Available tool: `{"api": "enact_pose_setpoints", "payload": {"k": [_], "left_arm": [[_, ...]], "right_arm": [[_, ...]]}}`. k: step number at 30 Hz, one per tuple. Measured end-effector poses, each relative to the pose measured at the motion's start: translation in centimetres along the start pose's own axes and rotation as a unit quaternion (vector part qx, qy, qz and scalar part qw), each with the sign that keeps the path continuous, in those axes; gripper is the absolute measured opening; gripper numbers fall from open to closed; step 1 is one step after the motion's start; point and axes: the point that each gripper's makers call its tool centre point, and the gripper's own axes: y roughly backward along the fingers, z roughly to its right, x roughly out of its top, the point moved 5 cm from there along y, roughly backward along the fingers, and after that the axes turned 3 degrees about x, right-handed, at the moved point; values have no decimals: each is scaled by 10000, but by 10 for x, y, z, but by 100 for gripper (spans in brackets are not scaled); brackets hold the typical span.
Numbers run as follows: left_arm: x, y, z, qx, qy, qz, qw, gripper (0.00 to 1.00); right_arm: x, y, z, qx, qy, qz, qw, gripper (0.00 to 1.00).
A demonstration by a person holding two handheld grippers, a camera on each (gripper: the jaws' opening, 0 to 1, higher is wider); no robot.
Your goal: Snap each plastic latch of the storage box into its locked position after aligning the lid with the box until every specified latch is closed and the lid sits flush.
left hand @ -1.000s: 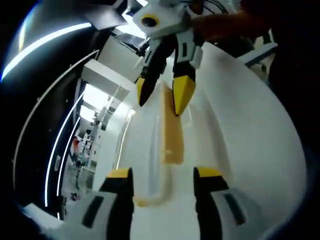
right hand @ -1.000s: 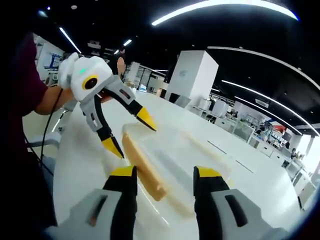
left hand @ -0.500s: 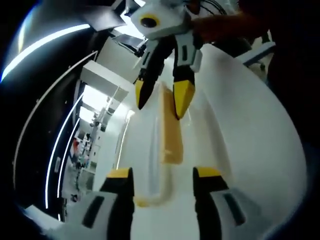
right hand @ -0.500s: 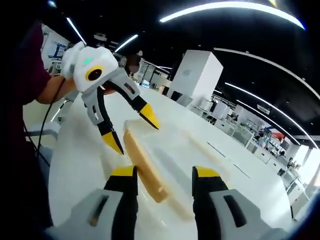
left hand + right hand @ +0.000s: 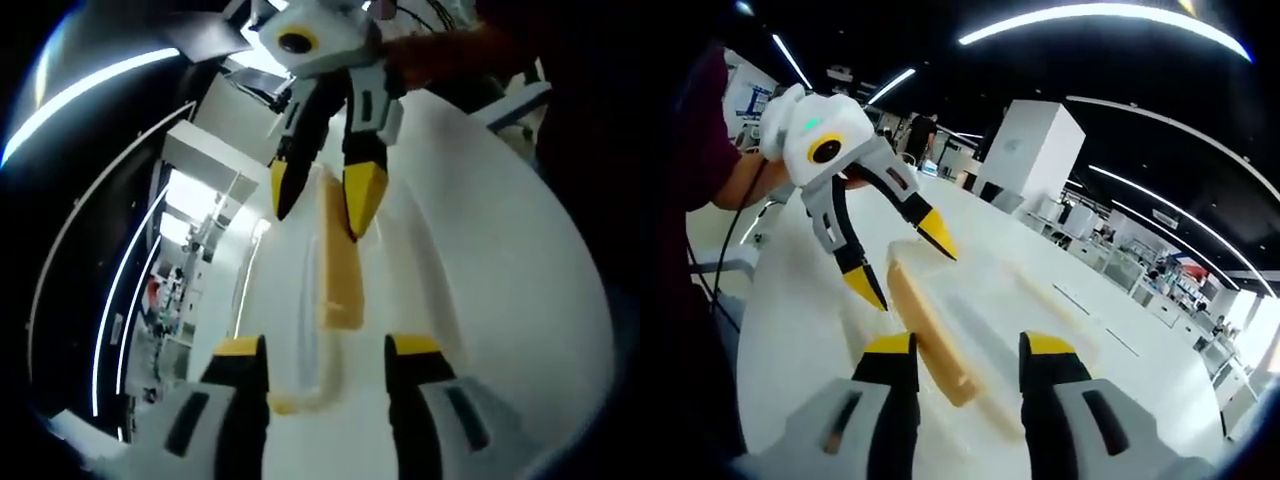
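Change: almost none; both grippers hold their places
Storage box (image 5: pixel 985 310): clear, lid on, mid-table (image 5: pixel 790 330); contents unclear
Latch (image 5: pixel 342 265): tan, long side
Left gripper (image 5: pixel 898 262): jaws apart, empty
Right gripper (image 5: pixel 322 200): jaws apart, astride latch end

The clear storage box (image 5: pixel 985 305) is lying flat on the white table (image 5: pixel 790 330) ahead of me, its translucent lid (image 5: pixel 305 300) sitting on top, and a long tan latch (image 5: pixel 930 330) is running along its near side.
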Motion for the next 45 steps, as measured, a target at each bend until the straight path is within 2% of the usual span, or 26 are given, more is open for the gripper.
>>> {"api": "enact_pose_setpoints", "payload": {"k": [7, 32, 45], "left_arm": [[0, 1, 1, 43, 82, 72, 9999, 44], [6, 2, 2, 44, 61, -85, 9999, 43], [5, 2, 1, 76, 79, -36, 9999, 42]], "right_arm": [[1, 0, -2, -38, 118, 45, 9999, 35], [1, 0, -3, -35, 310, 68, 9995, 33], [2, 0, -3, -45, 366, 101, 9993, 32]]}}
